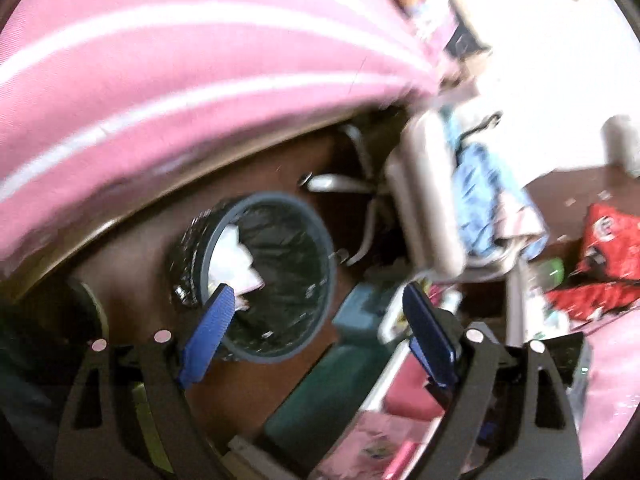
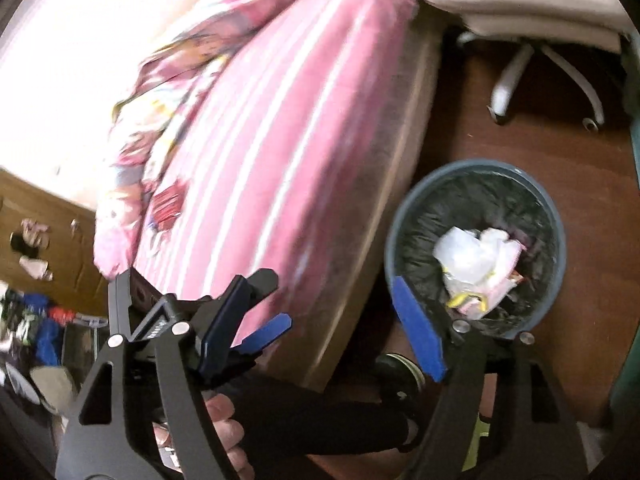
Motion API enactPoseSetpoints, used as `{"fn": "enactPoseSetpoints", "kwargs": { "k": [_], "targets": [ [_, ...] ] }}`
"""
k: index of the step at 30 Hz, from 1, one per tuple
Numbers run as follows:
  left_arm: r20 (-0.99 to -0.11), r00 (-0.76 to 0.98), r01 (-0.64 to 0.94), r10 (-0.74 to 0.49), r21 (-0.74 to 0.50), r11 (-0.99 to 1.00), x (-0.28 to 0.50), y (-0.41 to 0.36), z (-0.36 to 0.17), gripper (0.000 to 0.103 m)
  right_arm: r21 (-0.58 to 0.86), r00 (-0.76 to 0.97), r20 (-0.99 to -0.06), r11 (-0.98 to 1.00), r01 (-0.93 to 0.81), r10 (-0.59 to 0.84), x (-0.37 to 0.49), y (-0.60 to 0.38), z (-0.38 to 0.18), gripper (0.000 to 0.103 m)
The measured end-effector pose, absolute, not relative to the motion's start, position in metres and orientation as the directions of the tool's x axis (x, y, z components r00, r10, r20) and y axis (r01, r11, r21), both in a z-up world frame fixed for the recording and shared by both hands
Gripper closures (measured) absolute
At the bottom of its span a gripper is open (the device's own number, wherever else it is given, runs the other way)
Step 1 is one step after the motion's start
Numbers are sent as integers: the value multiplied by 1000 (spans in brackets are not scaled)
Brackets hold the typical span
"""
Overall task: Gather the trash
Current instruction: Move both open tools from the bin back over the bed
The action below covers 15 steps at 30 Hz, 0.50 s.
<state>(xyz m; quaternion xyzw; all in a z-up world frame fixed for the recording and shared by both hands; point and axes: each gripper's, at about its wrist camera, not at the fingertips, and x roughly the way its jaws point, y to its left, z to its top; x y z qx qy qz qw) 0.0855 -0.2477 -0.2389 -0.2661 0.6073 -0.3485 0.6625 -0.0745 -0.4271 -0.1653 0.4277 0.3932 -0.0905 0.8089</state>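
Trash (image 2: 478, 264) in bin beyond right gripper (image 2: 348, 340)

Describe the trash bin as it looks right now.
The bin is round, with a grey-blue rim and a crinkled black liner folded over its outside. It stands upright on the brown floor beside the pink striped bed; whether it touches the bed is unclear. Crumpled white and pinkish trash lies inside, well below the rim. Nothing grips it.
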Motion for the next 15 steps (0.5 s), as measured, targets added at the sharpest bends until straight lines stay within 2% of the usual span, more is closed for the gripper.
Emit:
{"fn": "enactPoseSetpoints", "kwargs": {
  "k": [9,15],
  "targets": [
    [-488,229,47,-843,-859,510,111,-144,-184,18,630,692,-677,685,367,251,-32,-377,-124,27],
    [-494,342,5,-799,-850,527,137,-91,-166,18,626,690,-666,715,312,283,11,-344,-110,27]
  ]
}}
